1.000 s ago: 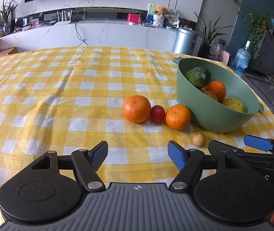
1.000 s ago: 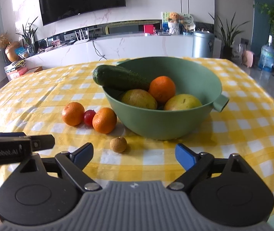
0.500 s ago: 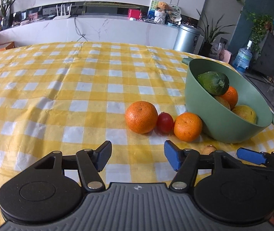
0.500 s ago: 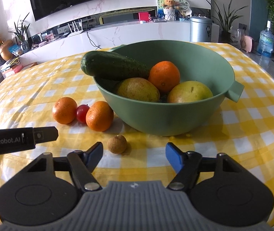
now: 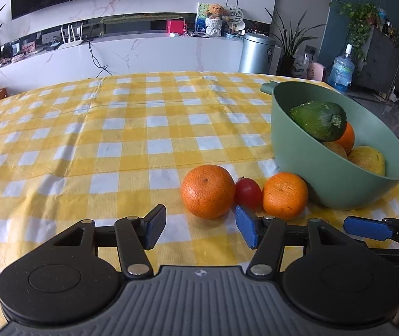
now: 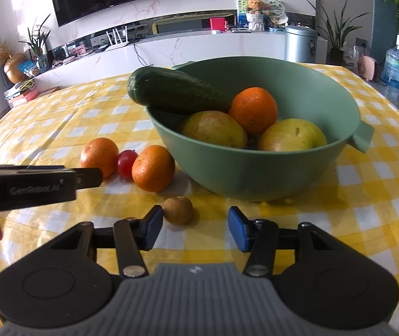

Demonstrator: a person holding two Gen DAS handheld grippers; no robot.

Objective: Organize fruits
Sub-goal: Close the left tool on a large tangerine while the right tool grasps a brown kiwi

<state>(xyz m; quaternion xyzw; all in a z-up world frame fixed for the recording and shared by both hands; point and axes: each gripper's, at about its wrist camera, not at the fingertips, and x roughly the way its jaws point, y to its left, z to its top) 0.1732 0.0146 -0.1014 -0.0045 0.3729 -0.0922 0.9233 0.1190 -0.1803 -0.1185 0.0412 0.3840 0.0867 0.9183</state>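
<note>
Four loose fruits are lying on the yellow-checked bench (image 5: 132, 128) beside the green bowl (image 6: 255, 173): a larger orange (image 5: 207, 191), a small red fruit (image 5: 248, 193) touching it, a second orange (image 5: 285, 195) resting close against the bowl's wall, and a small brown fruit (image 6: 177, 210) sitting apart, nearer the camera. The bowl is already holding a cucumber (image 6: 177, 92), another orange and two yellowish fruits.

The left claw (image 5: 199, 231) is hanging released and empty, its blue pads spread just short of the larger orange. The right claw (image 6: 194, 231) is likewise spread wide and holding nothing, with the small brown fruit just ahead of its left pad.

Judging by this, the sorting is partway done and both claws are lining up pickups. The next move likely calls for easing each claw forward until its pads straddle the fruit, then clenching gently, since a round fruit may roll off.
</note>
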